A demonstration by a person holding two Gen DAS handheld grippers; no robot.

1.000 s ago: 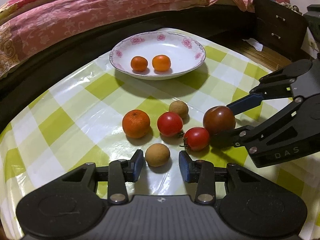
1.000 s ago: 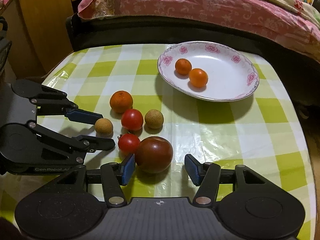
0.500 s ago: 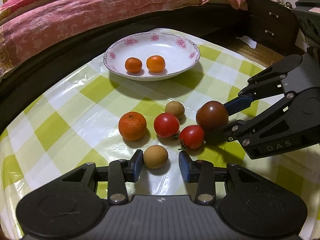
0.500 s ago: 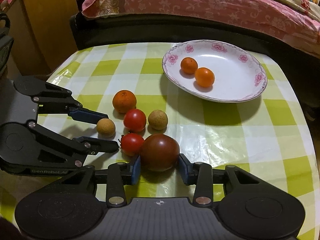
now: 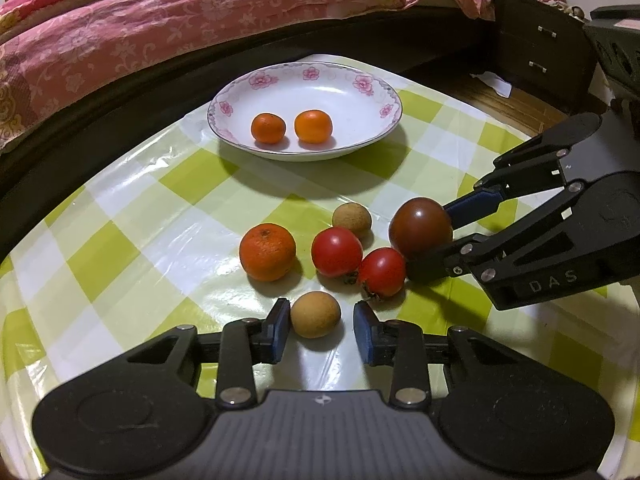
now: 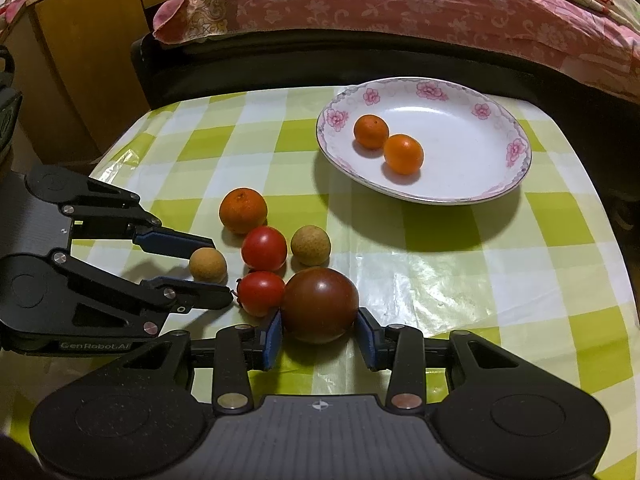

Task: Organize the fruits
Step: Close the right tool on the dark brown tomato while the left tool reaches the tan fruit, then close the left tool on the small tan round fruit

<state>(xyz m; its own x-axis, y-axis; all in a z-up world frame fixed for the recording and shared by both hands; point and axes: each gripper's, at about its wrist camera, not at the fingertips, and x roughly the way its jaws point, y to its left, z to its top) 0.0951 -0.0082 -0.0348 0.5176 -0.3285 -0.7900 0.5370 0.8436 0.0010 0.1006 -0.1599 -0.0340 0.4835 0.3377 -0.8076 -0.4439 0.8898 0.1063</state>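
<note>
My right gripper [image 6: 319, 338] is shut on a large dark red tomato [image 6: 320, 304], which also shows in the left wrist view [image 5: 421, 226], held just above the cloth. My left gripper [image 5: 318, 330] is open around a tan longan [image 5: 315, 314], its pads a little apart from it. Two small red tomatoes [image 5: 337, 251] [image 5: 382, 271], another longan [image 5: 352, 219] and an orange [image 5: 267, 252] lie together on the table. A white floral plate [image 5: 360, 84] farther back holds two small oranges [image 5: 268, 128] [image 5: 313, 126].
The table has a green and white checked plastic cloth [image 5: 132, 224]. A bed with a pink cover [image 5: 160, 20] runs behind it. A dark drawer unit [image 5: 540, 48] stands at the right. A wooden cabinet [image 6: 80, 72] stands at the left.
My right gripper has closed on the dark tomato and lifted it slightly. My left gripper has edged forward so the longan sits between its fingers.
</note>
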